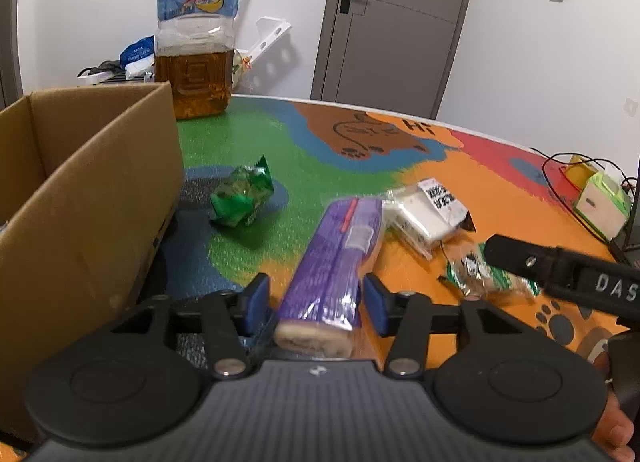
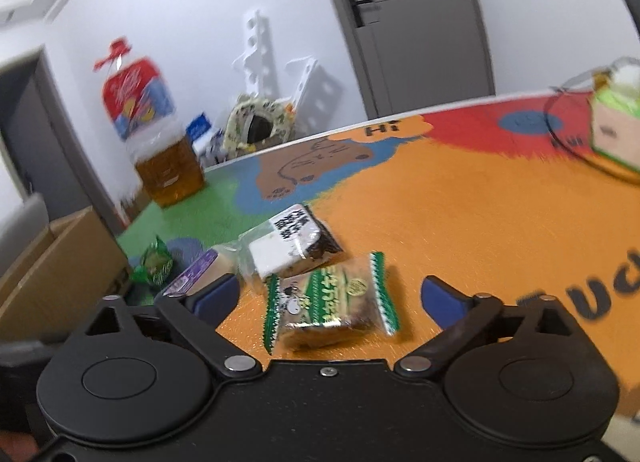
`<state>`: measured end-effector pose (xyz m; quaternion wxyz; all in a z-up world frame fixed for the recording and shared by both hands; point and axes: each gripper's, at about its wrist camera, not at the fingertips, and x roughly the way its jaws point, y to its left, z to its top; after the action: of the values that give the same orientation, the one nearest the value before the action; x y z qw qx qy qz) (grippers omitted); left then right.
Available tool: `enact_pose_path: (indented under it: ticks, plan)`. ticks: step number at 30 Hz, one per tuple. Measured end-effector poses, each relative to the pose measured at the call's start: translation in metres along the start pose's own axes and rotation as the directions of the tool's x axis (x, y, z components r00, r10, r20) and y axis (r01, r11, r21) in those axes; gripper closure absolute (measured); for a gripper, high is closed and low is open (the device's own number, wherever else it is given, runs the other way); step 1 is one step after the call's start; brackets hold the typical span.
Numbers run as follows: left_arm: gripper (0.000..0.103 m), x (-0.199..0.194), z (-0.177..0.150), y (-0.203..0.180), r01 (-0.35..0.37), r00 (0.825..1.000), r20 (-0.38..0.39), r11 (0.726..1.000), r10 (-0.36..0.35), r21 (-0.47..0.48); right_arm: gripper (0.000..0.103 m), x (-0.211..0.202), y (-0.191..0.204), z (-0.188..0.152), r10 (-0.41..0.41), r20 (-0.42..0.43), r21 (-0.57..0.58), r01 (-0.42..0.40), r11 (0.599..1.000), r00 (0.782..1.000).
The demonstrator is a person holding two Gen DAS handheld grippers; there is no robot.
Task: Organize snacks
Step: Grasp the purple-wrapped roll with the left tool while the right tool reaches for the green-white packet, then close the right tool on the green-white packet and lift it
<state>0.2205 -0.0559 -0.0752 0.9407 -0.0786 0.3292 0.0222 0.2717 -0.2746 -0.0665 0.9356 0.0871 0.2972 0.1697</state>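
Observation:
A long purple snack pack (image 1: 336,258) lies between the blue pads of my left gripper (image 1: 316,294); a thin gap shows at the left pad, so the jaws stand open around it. My right gripper (image 2: 330,288) is wide open over a green-and-white wrapped cake (image 2: 332,298) that rests on the table untouched. One of its black fingers (image 1: 560,266) also shows at the right of the left wrist view. A clear pack with a QR label (image 2: 288,246) sits just beyond the cake. A crinkled green packet (image 1: 242,198) lies near the cardboard box (image 1: 100,190).
A big iced-tea bottle (image 1: 196,42) stands at the table's far edge behind the box. A green-and-white tissue box (image 1: 600,202) with black cables sits at the far right. The colourful tabletop (image 2: 460,222) stretches to the right of the snacks.

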Motion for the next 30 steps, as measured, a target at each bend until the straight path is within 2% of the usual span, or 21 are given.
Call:
enact_pose_path:
  ticks: [3, 10, 11, 12, 14, 21, 23, 25, 26, 28, 30]
  plan:
    - [0.040, 0.004, 0.003, -0.002, -0.012, 1.000, 0.020, 1.000, 0.011, 0.007, 0.001, 0.007, 0.003, 0.004, -0.021, -0.018, -0.036, 0.020, 0.999, 1.000]
    - [0.041, 0.019, 0.000, -0.008, -0.034, 0.999, 0.012, 0.999, 0.034, 0.030, 0.001, 0.021, 0.003, -0.004, -0.024, -0.058, -0.046, 0.021, 0.999, 0.998]
    - [0.046, 0.019, -0.001, -0.008, -0.033, 0.999, 0.014, 0.999, 0.032, 0.032, 0.001, 0.022, 0.002, -0.004, -0.027, -0.062, -0.043, 0.024, 0.999, 0.998]
    - [0.056, 0.019, -0.001, -0.008, -0.032, 0.999, 0.017, 0.999, 0.031, 0.036, 0.001, 0.023, 0.002, -0.005, -0.031, -0.066, -0.040, 0.028, 0.999, 0.997]
    - [0.070, 0.019, -0.002, -0.010, -0.046, 0.999, 0.024, 0.998, 0.045, 0.044, 0.001, 0.024, 0.005, -0.006, -0.035, -0.066, -0.050, 0.032, 0.998, 0.997]
    - [0.073, 0.012, -0.004, -0.006, -0.055, 0.998, 0.029, 0.998, 0.055, 0.021, 0.002, 0.028, 0.013, -0.008, -0.068, -0.069, -0.109, 0.060, 0.992, 0.995]
    - [0.073, 0.011, -0.004, -0.004, -0.057, 0.998, 0.026, 0.998, 0.056, 0.010, 0.010, 0.027, 0.015, -0.009, -0.081, -0.063, -0.128, 0.072, 0.989, 0.995]
    - [0.073, 0.008, -0.004, -0.003, -0.058, 0.998, 0.022, 0.998, 0.058, 0.006, 0.025, 0.025, 0.017, -0.011, -0.083, -0.051, -0.143, 0.075, 0.987, 0.995]
    - [0.073, 0.007, -0.004, -0.003, -0.057, 0.998, 0.019, 0.998, 0.057, 0.003, 0.027, 0.024, 0.017, -0.011, -0.076, -0.046, -0.143, 0.069, 0.987, 0.996]
    - [0.074, 0.003, -0.005, -0.001, -0.057, 0.998, 0.017, 0.998, 0.057, -0.006, 0.046, 0.021, 0.016, -0.010, -0.053, -0.035, -0.127, 0.048, 0.991, 0.998]
    - [0.074, -0.003, -0.005, -0.001, -0.063, 0.998, 0.028, 0.998, 0.064, -0.008, 0.051, 0.015, 0.014, -0.008, -0.037, -0.014, -0.107, 0.035, 0.994, 0.999]
